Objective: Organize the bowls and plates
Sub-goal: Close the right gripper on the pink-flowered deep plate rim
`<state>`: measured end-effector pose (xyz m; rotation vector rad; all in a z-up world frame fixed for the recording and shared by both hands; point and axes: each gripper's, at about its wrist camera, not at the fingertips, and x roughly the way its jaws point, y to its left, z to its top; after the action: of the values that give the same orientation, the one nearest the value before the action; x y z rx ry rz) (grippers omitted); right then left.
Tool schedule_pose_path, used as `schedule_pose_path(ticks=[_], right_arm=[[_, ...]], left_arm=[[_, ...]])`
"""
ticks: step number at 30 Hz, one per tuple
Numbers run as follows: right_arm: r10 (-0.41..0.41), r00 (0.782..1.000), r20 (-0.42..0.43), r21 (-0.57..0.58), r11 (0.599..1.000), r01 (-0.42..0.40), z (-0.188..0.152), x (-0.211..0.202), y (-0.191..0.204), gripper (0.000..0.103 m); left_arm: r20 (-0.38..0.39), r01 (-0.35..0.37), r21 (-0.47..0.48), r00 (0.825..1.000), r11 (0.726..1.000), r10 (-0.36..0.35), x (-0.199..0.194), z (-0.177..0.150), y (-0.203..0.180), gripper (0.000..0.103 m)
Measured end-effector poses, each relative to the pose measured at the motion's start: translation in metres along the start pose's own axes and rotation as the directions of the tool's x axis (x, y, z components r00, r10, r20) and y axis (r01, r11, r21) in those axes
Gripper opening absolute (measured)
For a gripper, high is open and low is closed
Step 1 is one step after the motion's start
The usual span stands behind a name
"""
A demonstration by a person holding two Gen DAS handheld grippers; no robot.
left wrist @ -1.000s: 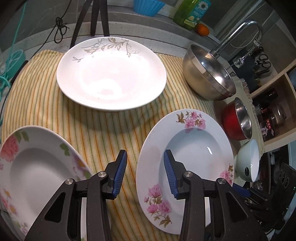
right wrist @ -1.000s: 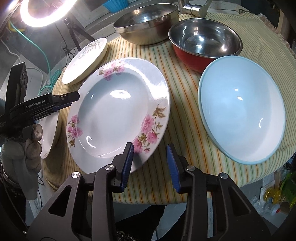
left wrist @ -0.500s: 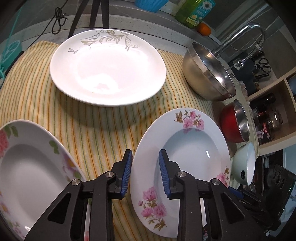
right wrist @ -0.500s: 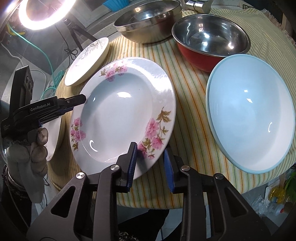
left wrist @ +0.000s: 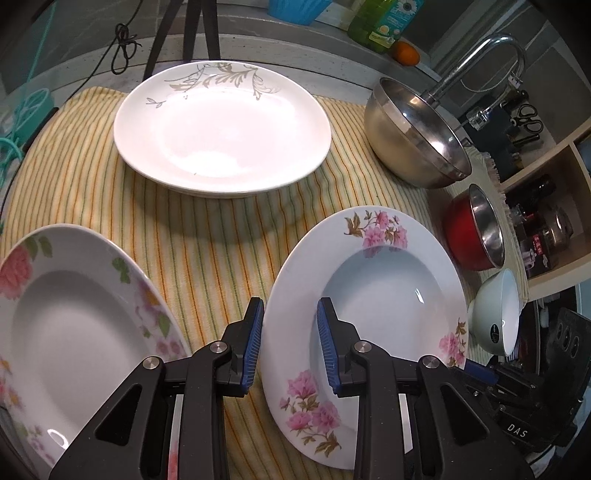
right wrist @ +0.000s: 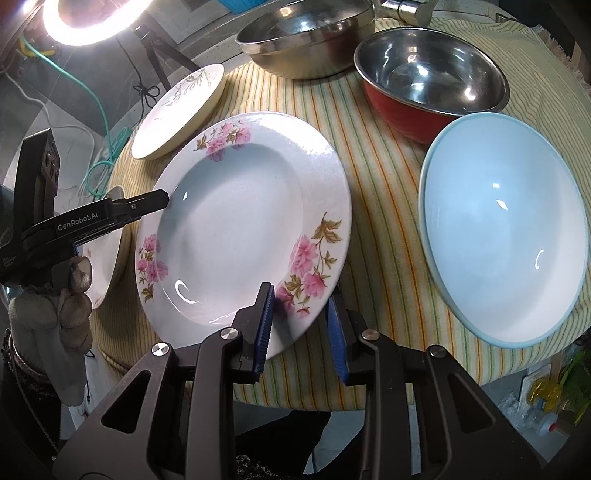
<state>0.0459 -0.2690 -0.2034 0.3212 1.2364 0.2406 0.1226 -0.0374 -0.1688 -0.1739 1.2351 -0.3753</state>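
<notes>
The left wrist view looks down steeply from close above the striped cloth (left wrist: 207, 236), facing the far counter and tap (left wrist: 480, 62). The right wrist view sits low at the table's near edge, facing the ring light (right wrist: 88, 22). Both share the pink-flowered plate (left wrist: 369, 288) (right wrist: 243, 218), close up.

The left gripper (left wrist: 290, 334) is held low and level, fingers parted. In the right wrist view it is seen side-on, gripped by a gloved left hand (right wrist: 55, 306). The right gripper (right wrist: 301, 325) is likewise held low, fingers parted, blue pads (right wrist: 264, 328) facing inward.
</notes>
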Motion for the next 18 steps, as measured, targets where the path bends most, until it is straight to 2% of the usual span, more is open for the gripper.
schedule_pose_path(ticks=[18], right_arm=[[0.017, 0.999, -0.050, -0.082, 0.996, -0.021, -0.003, 0.003, 0.004, 0.030]], left_arm=[[0.019, -0.024, -0.078, 0.999, 0.997, 0.025, -0.019, -0.033, 0.010, 0.027]])
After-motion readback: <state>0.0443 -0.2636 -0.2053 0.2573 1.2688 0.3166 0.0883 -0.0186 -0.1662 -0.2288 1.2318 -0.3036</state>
